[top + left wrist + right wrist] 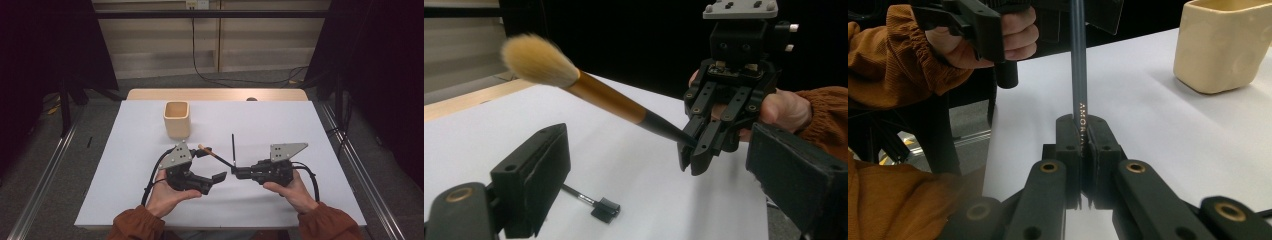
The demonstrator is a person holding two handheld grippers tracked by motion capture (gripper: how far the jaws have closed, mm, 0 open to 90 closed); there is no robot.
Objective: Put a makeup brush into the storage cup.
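Near the lower centre of the high view, the right hand-held gripper [234, 171] has its jaws pressed fully together on the dark handle end of a makeup brush [589, 92]. In the left gripper view the brush juts toward the upper left of the frame, bristles in the air, clear of the desk [260, 130]. The left hand-held gripper [216, 179] sits just beside it at lower centre left with its 2 jaws spread wide and nothing between them. A slim black stick [233, 146] appears to rise from the same right-hand grip in the high view, though I cannot tell whether it is a 2nd item or part of the brush. A cream cup [177, 119] stands above the left hand-held gripper, toward the upper centre left, well apart from the brush.

The step looks like a handover or a drop into the cup. To do it well, keep the right grip steady and level, bring the left jaws around the gold band where the handle is thickest, and close squarely before the right lets go. Then tip the bristles upward and lower the handle end into the cup without knocking its rim.
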